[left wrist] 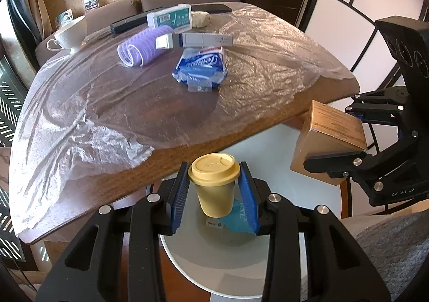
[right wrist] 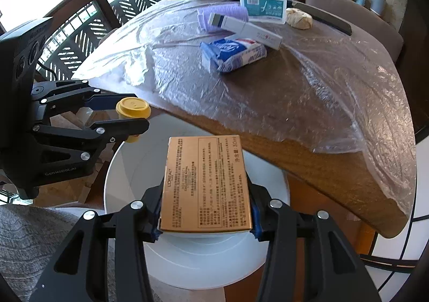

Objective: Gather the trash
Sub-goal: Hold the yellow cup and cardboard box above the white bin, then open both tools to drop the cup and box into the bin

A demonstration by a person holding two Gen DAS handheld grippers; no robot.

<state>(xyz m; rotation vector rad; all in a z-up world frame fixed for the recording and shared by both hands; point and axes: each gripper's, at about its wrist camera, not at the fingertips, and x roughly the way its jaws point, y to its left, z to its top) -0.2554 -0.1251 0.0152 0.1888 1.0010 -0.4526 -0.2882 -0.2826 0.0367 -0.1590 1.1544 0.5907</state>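
You are at the drop step: both loads hang over the round white plastic bin (right wrist: 128,168), which sits below the two tools, beside the wooden surface draped in clear plastic film (left wrist: 107,114). One bin, one surface.

Your right hand-held gripper (right wrist: 206,217) pinches the single gold cardboard carton (right wrist: 205,181) by its sides, above the bin's mouth. Your left hand-held gripper (left wrist: 214,194) is pressed onto the one small yellow lidded paper cup (left wrist: 214,186), upright, also above the opening; a blue wrapper (left wrist: 238,217) already lies inside, beneath the cup.

Next, I judge, you need only spread each pair of fingers and let both fall clear of the rim.

Ahead of both grippers, still on the surface: one crumpled blue-and-white packet (left wrist: 199,67), one long white tube box (left wrist: 194,40), one purple hair roller (left wrist: 142,47).
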